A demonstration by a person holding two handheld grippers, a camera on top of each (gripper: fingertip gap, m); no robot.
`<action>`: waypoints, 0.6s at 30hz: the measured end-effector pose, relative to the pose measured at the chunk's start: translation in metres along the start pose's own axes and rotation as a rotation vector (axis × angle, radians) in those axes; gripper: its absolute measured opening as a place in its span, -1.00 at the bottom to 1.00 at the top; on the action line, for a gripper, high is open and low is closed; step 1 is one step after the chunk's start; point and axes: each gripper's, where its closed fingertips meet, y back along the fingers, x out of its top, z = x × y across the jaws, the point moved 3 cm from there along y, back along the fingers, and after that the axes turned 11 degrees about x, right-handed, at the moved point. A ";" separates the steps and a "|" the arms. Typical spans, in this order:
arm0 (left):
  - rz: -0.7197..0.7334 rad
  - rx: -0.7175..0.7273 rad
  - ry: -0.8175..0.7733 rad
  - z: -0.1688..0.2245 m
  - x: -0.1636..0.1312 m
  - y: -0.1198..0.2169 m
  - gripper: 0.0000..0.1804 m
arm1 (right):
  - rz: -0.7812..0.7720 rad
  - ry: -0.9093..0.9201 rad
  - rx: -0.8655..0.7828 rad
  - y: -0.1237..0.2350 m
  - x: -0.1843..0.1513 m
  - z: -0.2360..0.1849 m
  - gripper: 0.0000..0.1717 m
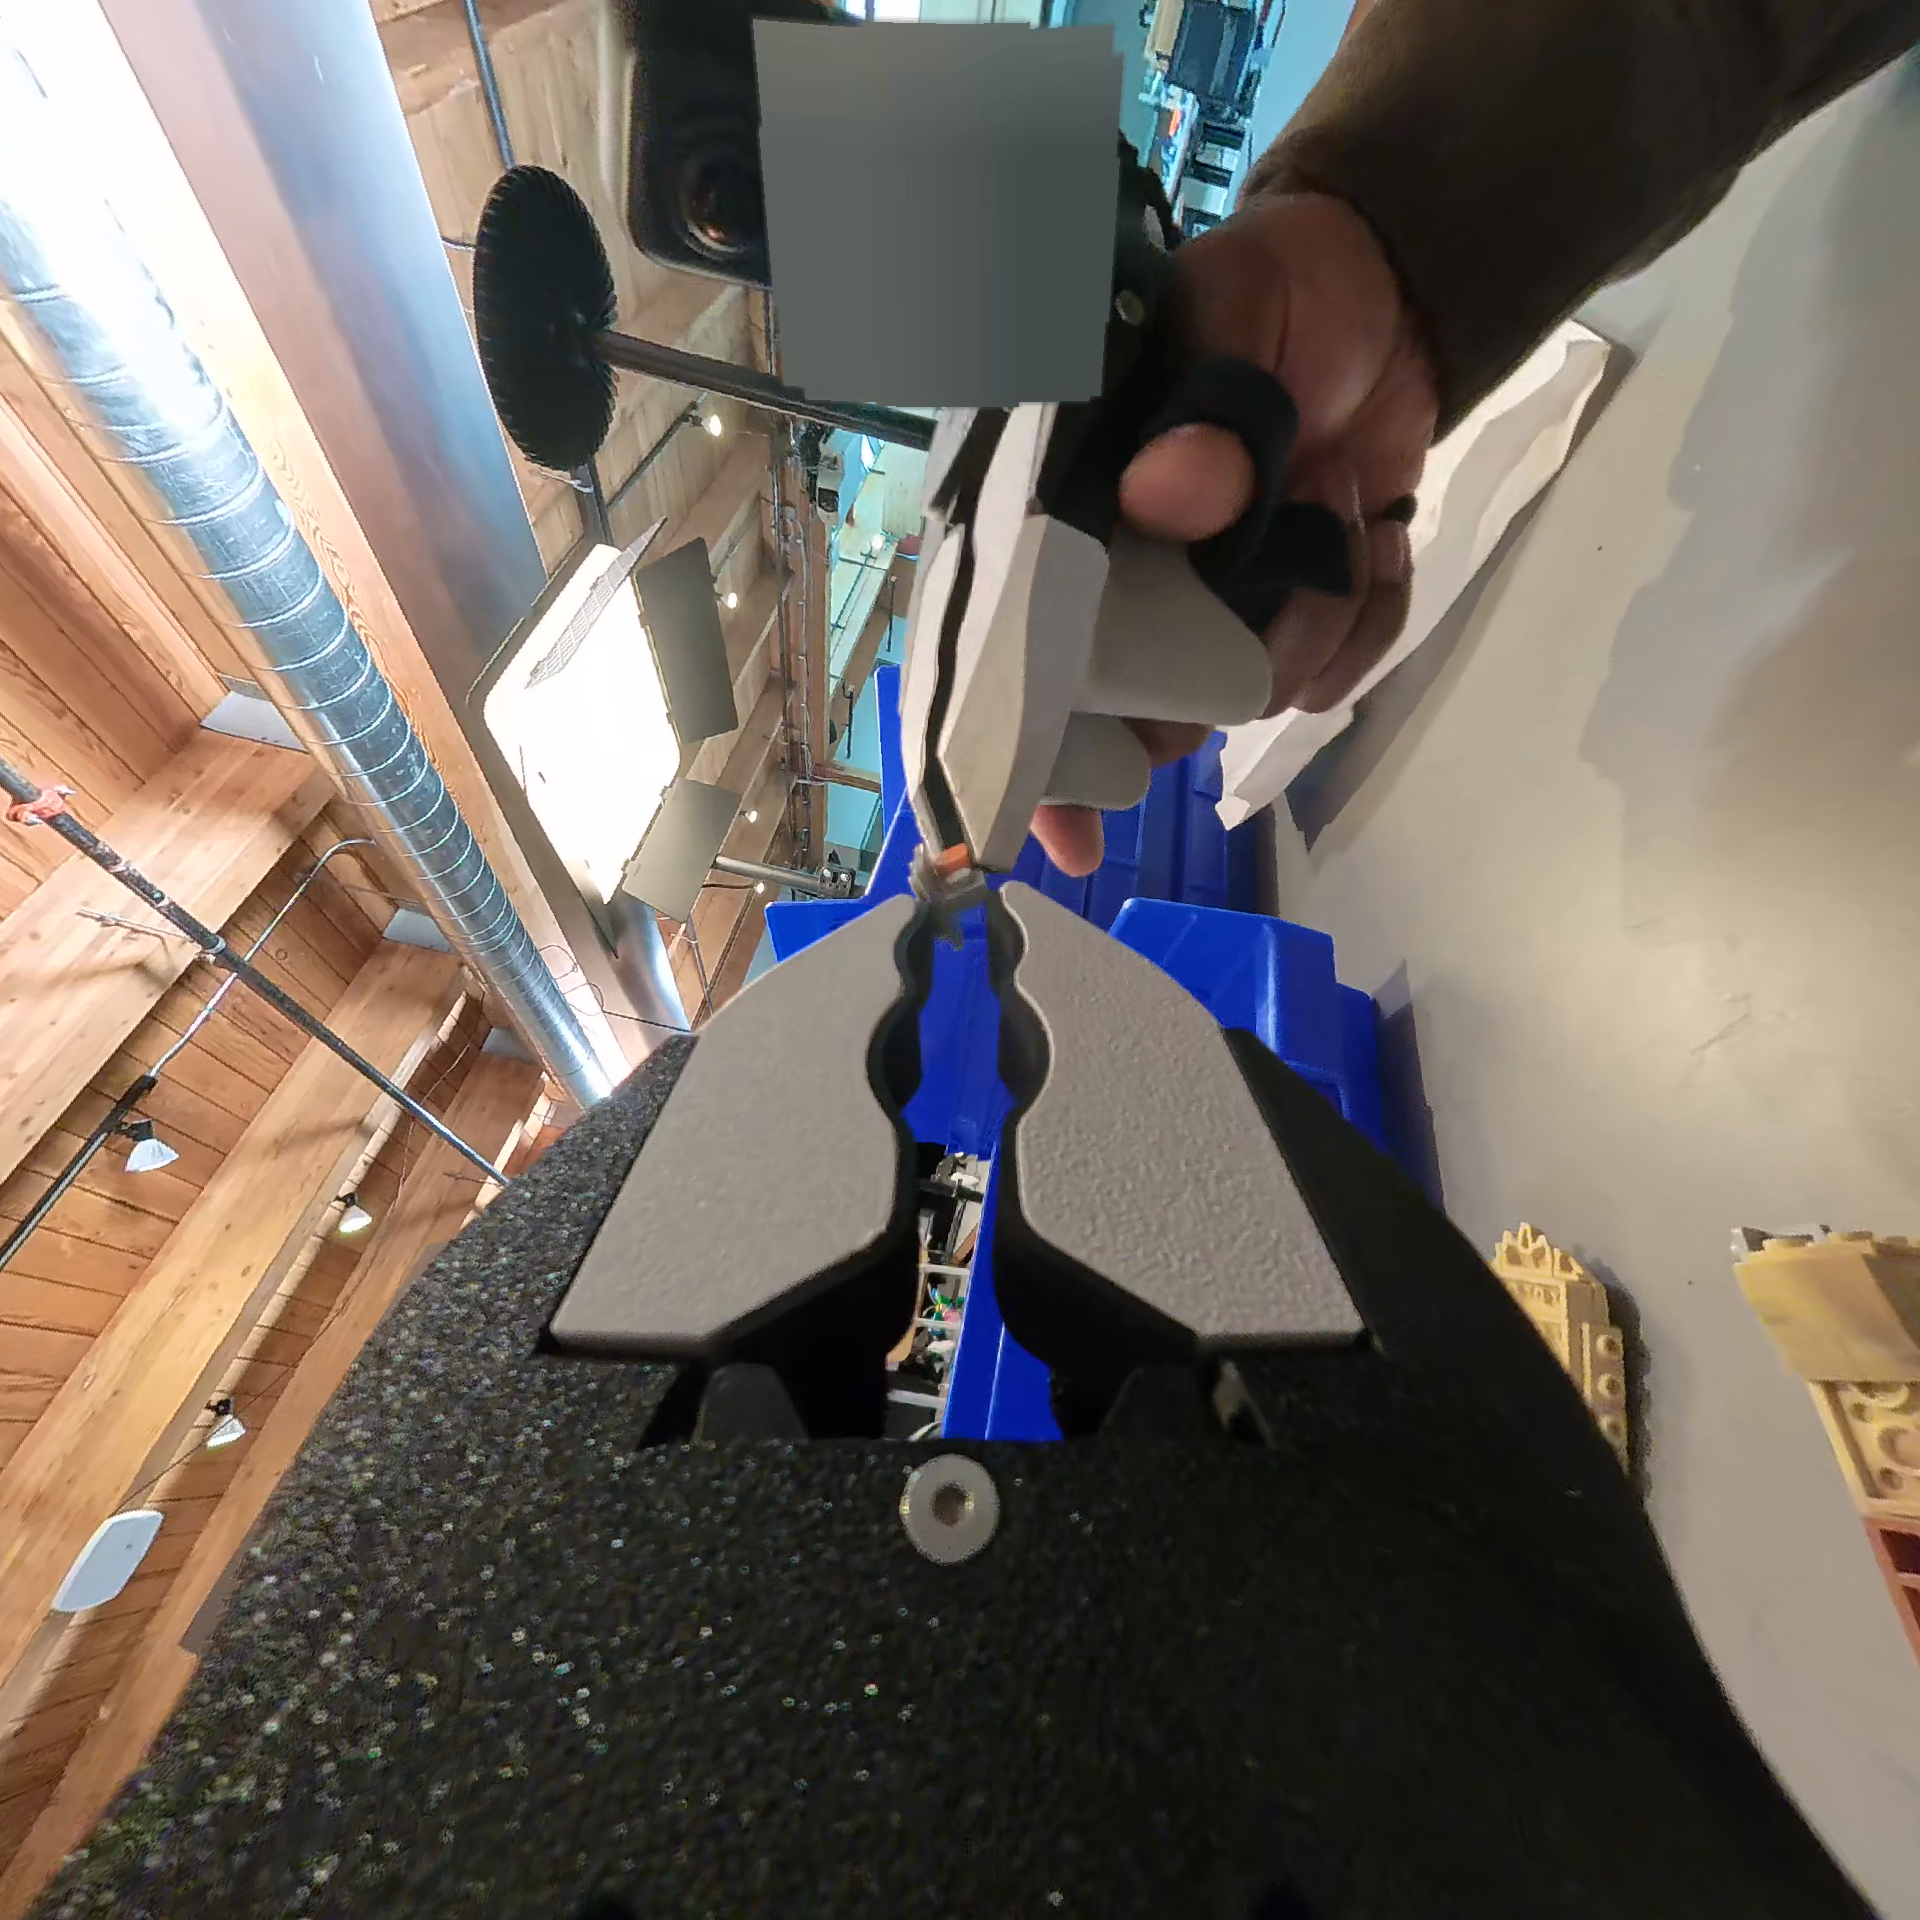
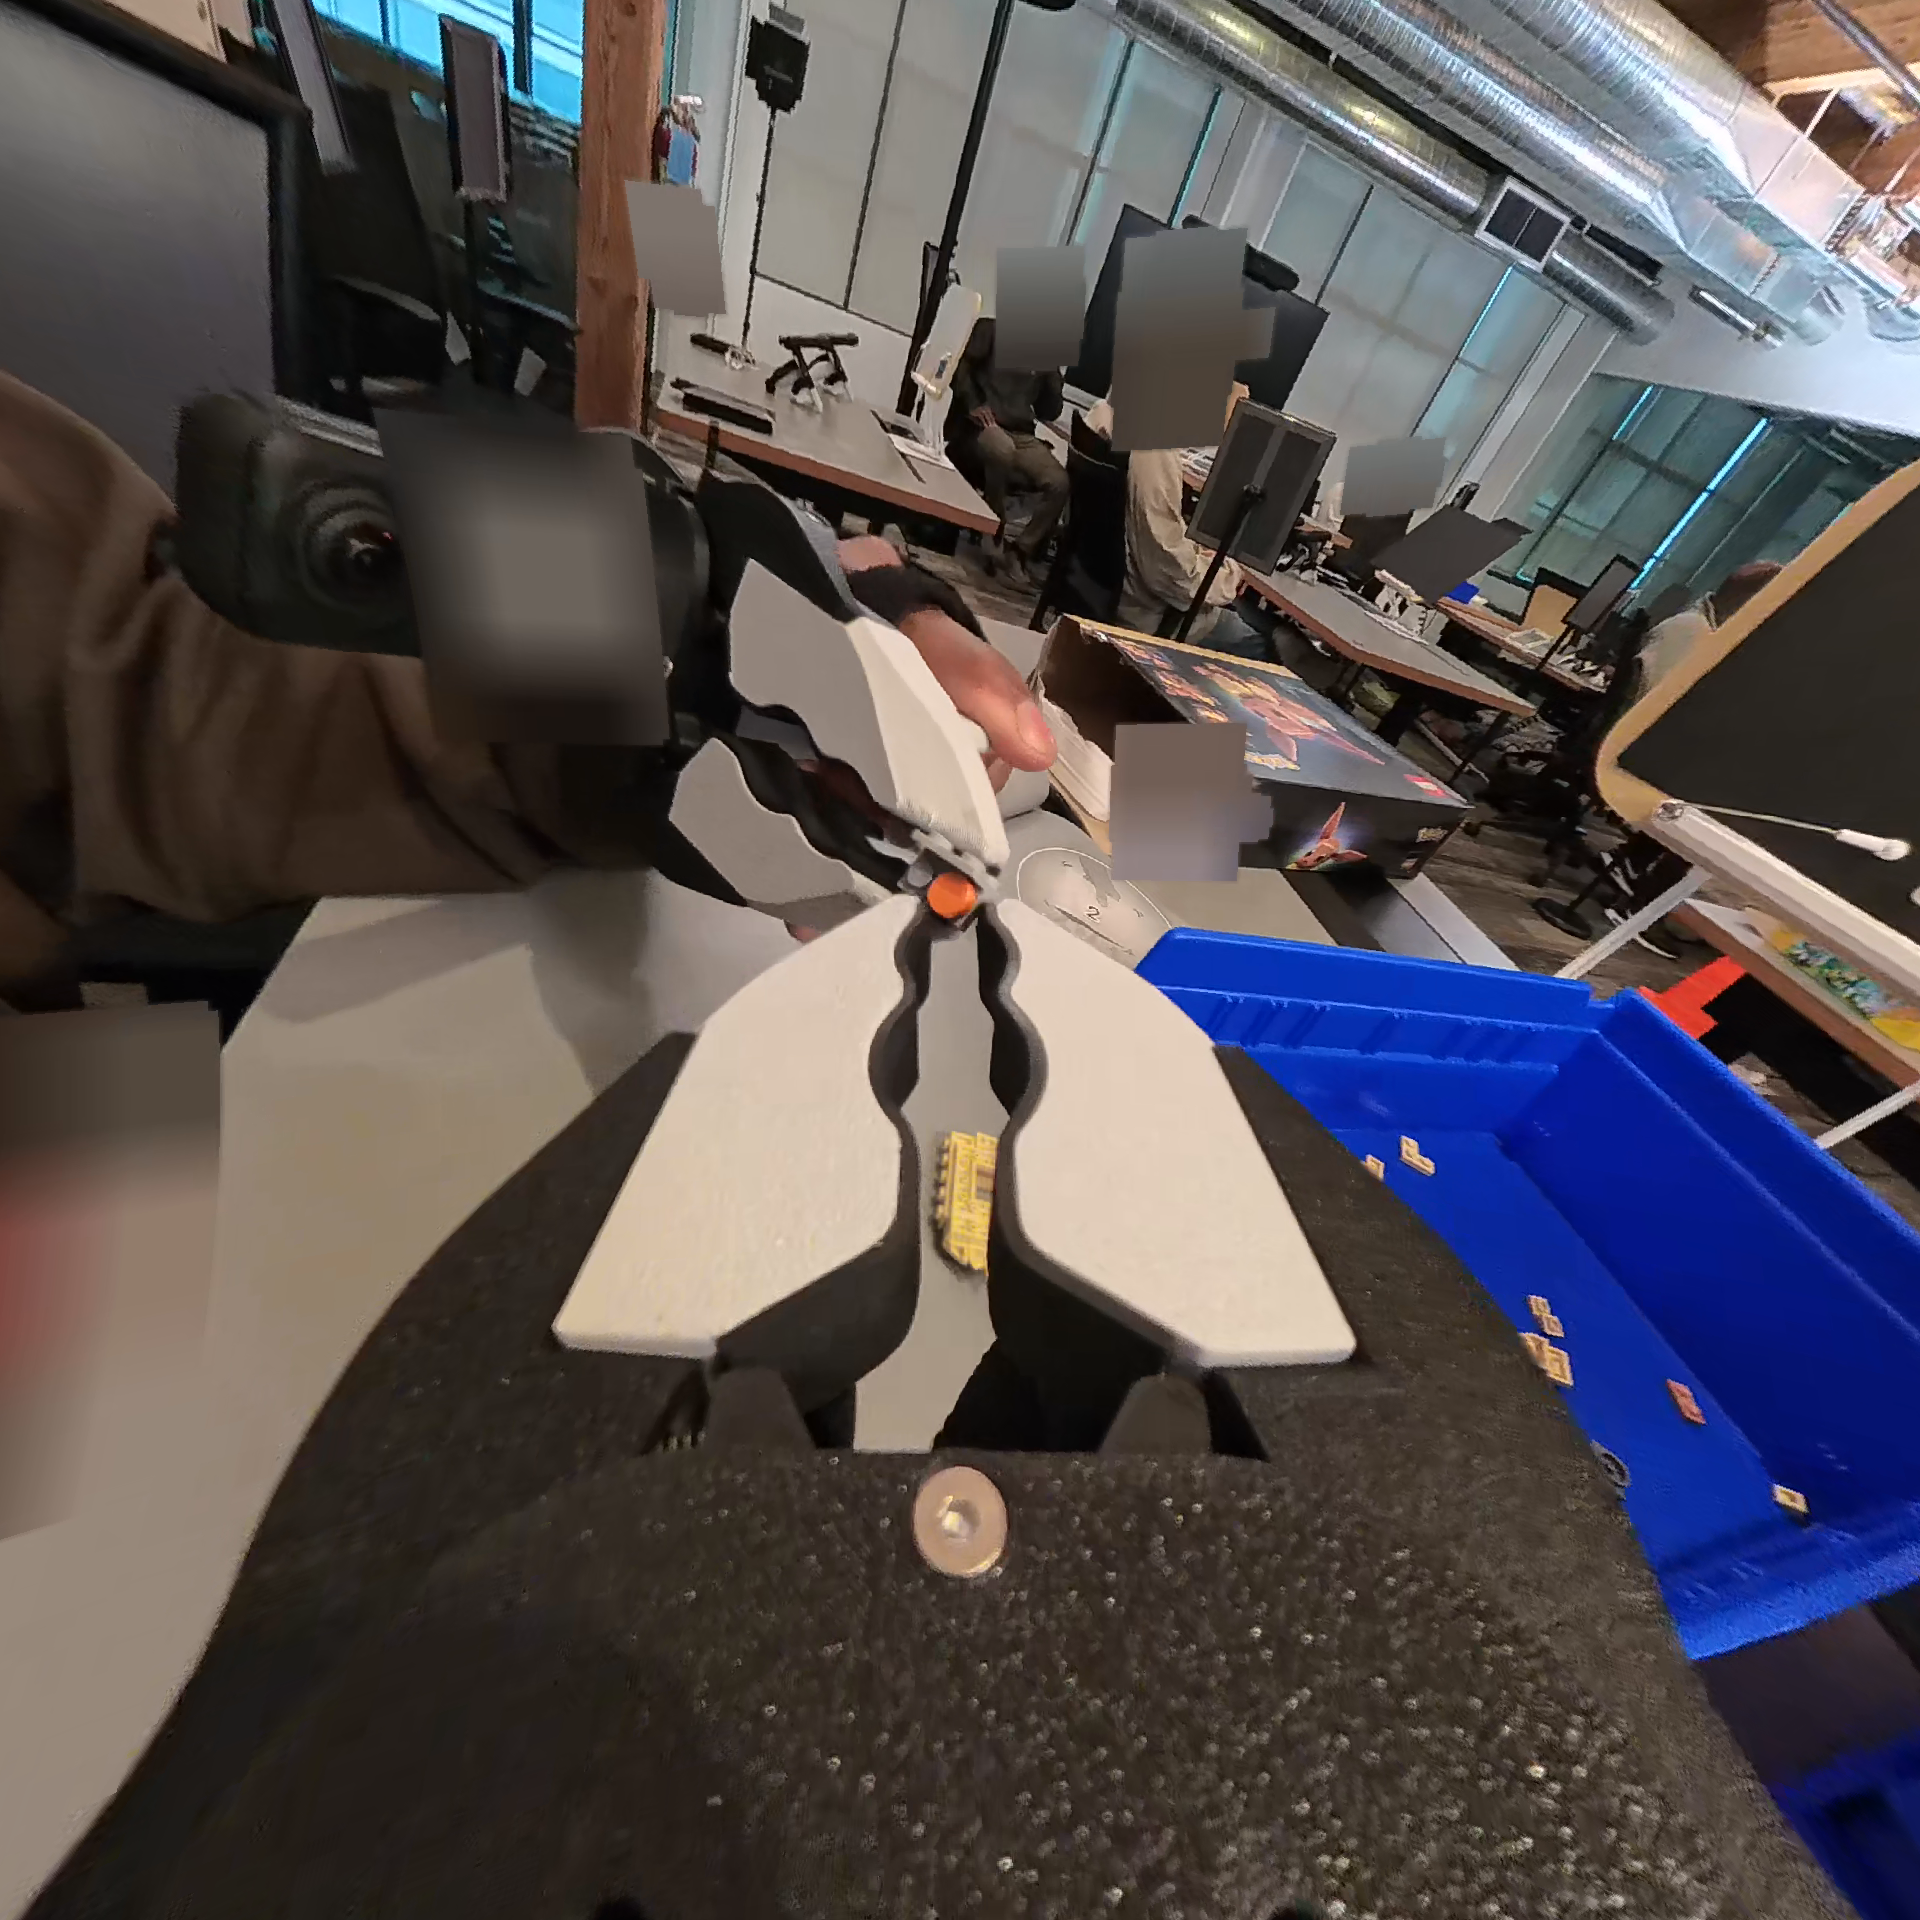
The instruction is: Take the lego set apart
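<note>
The left gripper (image 1: pixel 954 914) and the right gripper (image 2: pixel 951 914) are meeting tip to tip above the grey bench (image 2: pixel 416 1039), beside the blue bin (image 2: pixel 1558 1143). Both pairs of fingers are clamping one small grey brick piece with an orange stud (image 2: pixel 950 894).

Small grey brick assy (image 2: pixel 940 868) w/ orange round stud (image 2: pixel 949 895) on one end, held in mid-air above the grey table (image 2: pixel 416 1039), clear of its surface, near the blue bin (image 2: pixel 1558 1101) at the table's far-right side. Left gripper (image 1: pixel 951 902) pinches the thin grey plate part; right gripper (image 2: pixel 951 906) tips close on the orange-stud end. In left wrist view the orange bit (image 1: pixel 953 858) sits right at the other gripper's tips, grey piece (image 1: pixel 940 888) below it. Assy tilted, not level.
</note>
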 end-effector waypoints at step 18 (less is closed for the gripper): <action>-0.130 -0.043 -0.132 0.011 -0.018 0.000 -0.94 | -0.171 0.148 -0.149 -0.006 -0.016 0.009 -0.91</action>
